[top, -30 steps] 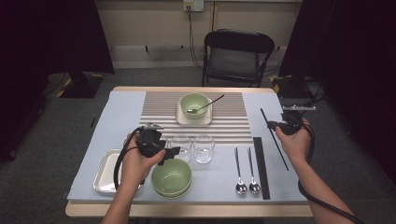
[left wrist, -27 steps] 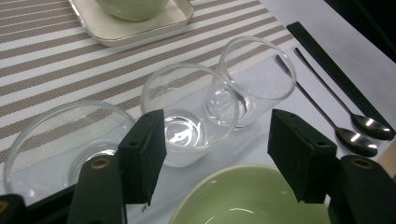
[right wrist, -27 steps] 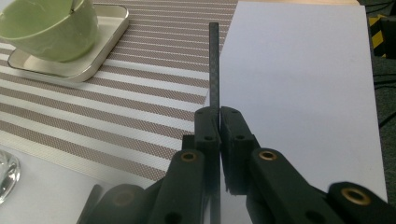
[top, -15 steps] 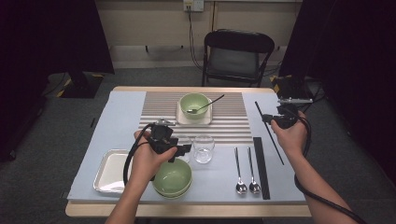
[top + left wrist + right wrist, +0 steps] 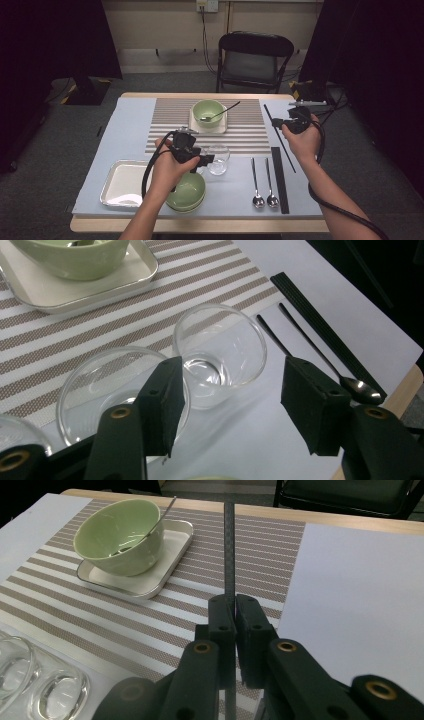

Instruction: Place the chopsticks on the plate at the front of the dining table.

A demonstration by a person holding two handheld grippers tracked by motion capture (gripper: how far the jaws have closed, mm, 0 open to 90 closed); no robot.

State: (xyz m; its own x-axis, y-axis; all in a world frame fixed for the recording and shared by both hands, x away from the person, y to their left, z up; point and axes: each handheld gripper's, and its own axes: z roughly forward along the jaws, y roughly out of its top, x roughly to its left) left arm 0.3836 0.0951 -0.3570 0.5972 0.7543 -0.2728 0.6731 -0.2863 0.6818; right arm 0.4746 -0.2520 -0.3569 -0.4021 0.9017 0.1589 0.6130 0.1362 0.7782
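While my right tongs (image 5: pixel 229 611) pinch a chopstick (image 5: pixel 229 545) above the desk's right side, my left tongs (image 5: pixel 227 405), spread but closing, straddle the glass (image 5: pixel 220 357) near centre; next, squeeze gently.

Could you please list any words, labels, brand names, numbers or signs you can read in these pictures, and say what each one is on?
None: no readable text on the bowls, glasses, spoons, trays or striped mat.
The wall plate behind the chair is too small and blurred to read.
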